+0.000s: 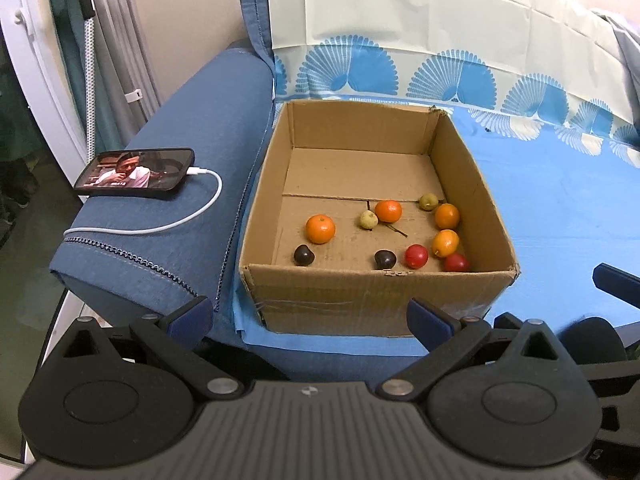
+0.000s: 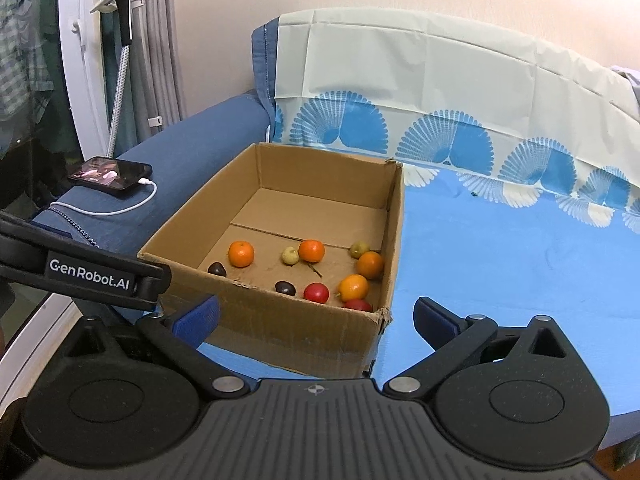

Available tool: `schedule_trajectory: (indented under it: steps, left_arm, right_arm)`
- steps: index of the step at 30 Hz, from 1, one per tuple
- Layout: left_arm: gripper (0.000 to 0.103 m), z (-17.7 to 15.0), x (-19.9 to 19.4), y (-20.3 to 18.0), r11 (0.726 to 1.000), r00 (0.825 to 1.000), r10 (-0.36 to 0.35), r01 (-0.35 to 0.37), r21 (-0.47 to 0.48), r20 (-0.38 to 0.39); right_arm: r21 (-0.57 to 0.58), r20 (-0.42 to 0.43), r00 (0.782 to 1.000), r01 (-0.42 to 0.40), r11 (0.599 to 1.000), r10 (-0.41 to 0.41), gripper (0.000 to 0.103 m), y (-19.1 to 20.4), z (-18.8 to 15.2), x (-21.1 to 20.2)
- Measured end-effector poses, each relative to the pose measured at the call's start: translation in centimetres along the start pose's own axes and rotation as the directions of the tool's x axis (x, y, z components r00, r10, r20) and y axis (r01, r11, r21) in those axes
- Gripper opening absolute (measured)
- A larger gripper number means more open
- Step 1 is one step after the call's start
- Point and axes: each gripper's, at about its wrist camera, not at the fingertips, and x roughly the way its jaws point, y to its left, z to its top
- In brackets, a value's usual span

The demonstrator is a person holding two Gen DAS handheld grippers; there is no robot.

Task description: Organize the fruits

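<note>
Left claw (image 1: 311, 318) is spread wide, holding nothing, in front of the box's near wall. Right claw (image 2: 317, 318) is also wide open and empty, at the box's near right corner.

The box (image 1: 372, 292) is open-topped cardboard, sitting on a blue sheet (image 1: 560, 200) over a sofa seat, just beside the blue armrest (image 1: 192, 152).

All the fruit is loose on the box floor, toward the near half:
- four oranges (image 1: 320, 229), one left of centre, three at right
- two red fruits (image 1: 416, 256) by the near right corner
- two dark fruits (image 1: 303, 255) along the near wall
- two yellow-green fruits (image 1: 368, 220) mid-floor, a thin twig (image 1: 394, 230) beside one

A phone (image 1: 136, 175) with its screen lit lies on the armrest, white cable (image 1: 176, 222) plugged in.
</note>
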Motion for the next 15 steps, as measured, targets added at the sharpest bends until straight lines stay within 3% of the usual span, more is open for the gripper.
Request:
schedule_trajectory:
  steps: [15]
  left_arm:
    - [0.103,-0.03,-0.43,0.15,1.000,1.000,0.014,-0.014,0.003,0.006]
  right_arm:
    - [0.005,0.012,1.000,0.007,1.000,-0.007,0.102,-0.02,-0.10,-0.73]
